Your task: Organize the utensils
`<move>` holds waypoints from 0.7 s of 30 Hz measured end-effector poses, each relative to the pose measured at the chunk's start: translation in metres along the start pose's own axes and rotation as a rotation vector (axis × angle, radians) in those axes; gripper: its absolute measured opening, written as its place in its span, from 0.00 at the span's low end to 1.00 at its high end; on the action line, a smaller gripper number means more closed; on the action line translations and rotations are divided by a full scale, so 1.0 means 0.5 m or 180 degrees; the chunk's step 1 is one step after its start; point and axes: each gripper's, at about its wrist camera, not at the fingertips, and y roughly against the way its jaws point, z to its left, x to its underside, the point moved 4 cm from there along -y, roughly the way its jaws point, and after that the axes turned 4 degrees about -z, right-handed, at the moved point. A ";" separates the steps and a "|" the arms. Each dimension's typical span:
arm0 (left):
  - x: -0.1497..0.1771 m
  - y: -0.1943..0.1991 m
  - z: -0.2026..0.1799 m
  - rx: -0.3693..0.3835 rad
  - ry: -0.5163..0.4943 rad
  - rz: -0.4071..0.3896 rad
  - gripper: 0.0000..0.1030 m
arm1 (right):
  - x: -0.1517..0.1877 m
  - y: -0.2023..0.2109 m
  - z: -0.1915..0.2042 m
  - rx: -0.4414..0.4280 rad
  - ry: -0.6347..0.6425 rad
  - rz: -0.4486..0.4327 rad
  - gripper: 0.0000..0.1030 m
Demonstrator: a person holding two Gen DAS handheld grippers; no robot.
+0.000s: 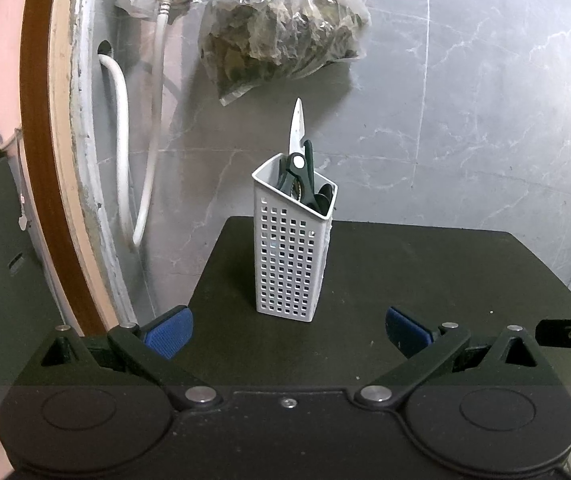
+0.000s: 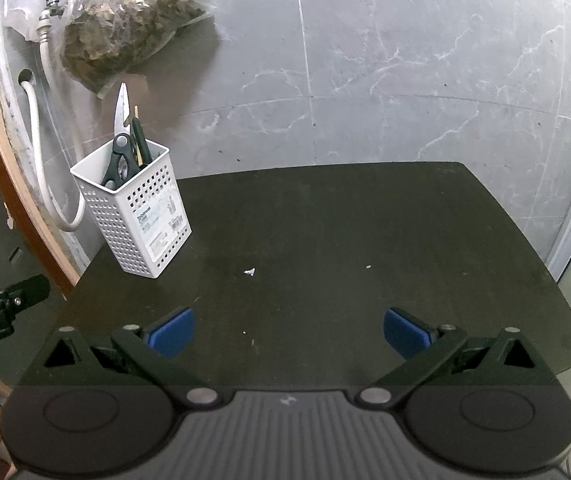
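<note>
Both our claws gape wide over the dark table (image 2: 325, 220), gripping nothing.

Our left gripper (image 1: 288, 330) has its blue pads (image 1: 169, 334) spread far apart, level above the near table edge; our right gripper (image 2: 288, 330) is spread just as wide and equally empty. At twelve o'clock from the left claw, ten o'clock from the right, stands the white perforated holder (image 1: 290, 258), upright. Inside it the scissors (image 1: 298, 148) stand nearly vertical, blade tip up, black handles down, beside other dark-handled utensils (image 2: 141, 140). Behind hang a plastic bag (image 1: 281, 28) and white hoses (image 1: 121, 152).
</note>
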 end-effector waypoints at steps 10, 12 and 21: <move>0.001 -0.010 -0.001 0.0010 -0.0028 0.0033 0.99 | 0.002 -0.004 0.003 -0.0013 0.0005 0.0019 1.00; 0.002 -0.011 -0.003 0.0028 -0.0034 0.0042 0.99 | 0.002 -0.004 0.005 -0.0016 0.0012 0.0024 1.00; 0.007 -0.016 -0.011 0.0047 -0.0091 0.0063 0.99 | 0.002 -0.004 0.006 -0.0028 0.0023 0.0032 1.00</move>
